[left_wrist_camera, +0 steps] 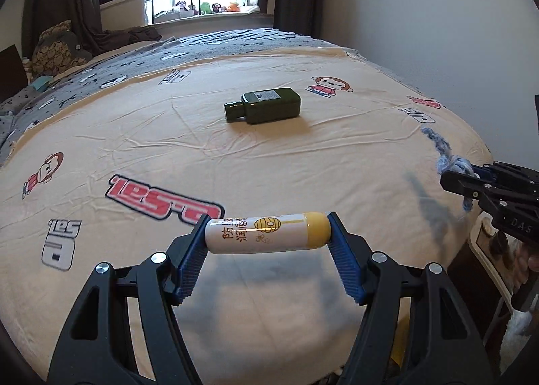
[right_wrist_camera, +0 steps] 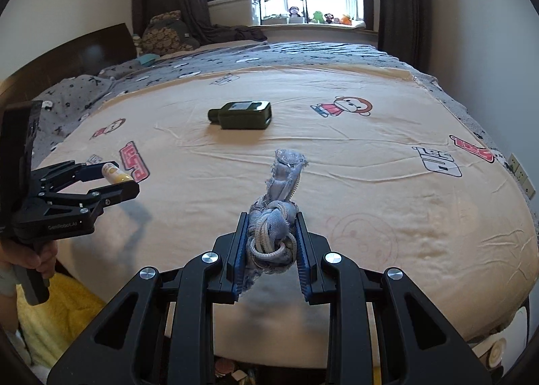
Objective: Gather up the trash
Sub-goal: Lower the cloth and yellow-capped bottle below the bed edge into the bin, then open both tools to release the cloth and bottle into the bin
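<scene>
My left gripper (left_wrist_camera: 267, 233) is shut on a white tube with a yellow cap (left_wrist_camera: 266, 232), held crosswise above the bed by its two ends. In the right wrist view that left gripper (right_wrist_camera: 116, 179) shows at the left with the tube (right_wrist_camera: 116, 173) in it. My right gripper (right_wrist_camera: 271, 240) is shut on a knotted, frayed blue-grey rope scrap (right_wrist_camera: 274, 226) whose loose end sticks up ahead. The right gripper (left_wrist_camera: 451, 178) and the rope scrap (left_wrist_camera: 449, 162) appear at the left wrist view's right edge. A dark green flat bottle (left_wrist_camera: 264, 104) (right_wrist_camera: 242, 114) lies on its side mid-bed.
The bed carries a cream cartoon-print sheet (left_wrist_camera: 303, 156) with a grey blanket (left_wrist_camera: 141, 61) beyond it. A wall runs along the right. Clutter and a yellow cloth (right_wrist_camera: 60, 311) lie below the bed's near edge. A person's hand (right_wrist_camera: 37, 260) grips the left handle.
</scene>
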Tool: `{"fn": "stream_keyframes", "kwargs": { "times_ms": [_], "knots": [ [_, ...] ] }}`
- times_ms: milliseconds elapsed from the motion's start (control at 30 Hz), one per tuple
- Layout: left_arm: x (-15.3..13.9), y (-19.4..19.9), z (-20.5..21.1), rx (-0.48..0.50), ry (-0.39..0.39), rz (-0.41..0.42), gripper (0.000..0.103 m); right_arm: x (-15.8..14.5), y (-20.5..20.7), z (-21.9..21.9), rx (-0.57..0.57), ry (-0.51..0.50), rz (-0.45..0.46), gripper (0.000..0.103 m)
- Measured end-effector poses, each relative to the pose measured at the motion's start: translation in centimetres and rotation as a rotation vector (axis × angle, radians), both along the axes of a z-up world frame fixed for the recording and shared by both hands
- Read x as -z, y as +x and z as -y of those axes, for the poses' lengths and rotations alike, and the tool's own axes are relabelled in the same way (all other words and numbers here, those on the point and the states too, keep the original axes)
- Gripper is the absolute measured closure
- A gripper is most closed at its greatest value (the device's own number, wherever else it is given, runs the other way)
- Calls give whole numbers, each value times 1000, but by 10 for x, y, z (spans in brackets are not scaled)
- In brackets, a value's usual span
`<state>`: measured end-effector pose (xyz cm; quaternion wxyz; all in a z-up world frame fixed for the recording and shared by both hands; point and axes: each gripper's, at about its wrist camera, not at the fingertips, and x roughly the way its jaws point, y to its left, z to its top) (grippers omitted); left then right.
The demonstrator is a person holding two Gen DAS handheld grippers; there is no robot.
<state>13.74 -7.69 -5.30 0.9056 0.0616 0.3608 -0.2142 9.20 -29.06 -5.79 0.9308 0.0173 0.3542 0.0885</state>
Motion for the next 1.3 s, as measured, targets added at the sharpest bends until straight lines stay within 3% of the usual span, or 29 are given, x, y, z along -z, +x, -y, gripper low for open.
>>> {"fn": "stream_keyframes", "kwargs": {
  "times_ms": [167,333,467,767,1000,1133,1300],
  "knots": [
    [5,-58,-7,38,-5,12,38,6,-44,-19,-76,2,-23,76],
    [35,-94,-9,68,-11,-67,38,22,-81,-32,-119,-20,-84,76],
    [63,-116,-9,87,29,-115,38,38,-103,-35,-121,-41,-137,76],
    [141,-136,9,153,108,-307,38,116,-117,-55,-164,-32,-377,76],
    [195,-129,11,127,153,-462,38,178,-114,-61,-128,-9,-552,76],
    [217,-126,7,133,132,-554,38,202,-111,-57,-102,14,-611,76],
    [228,-127,12,172,154,-578,38,213,-106,-56,-96,38,-637,75]
  ]
}}
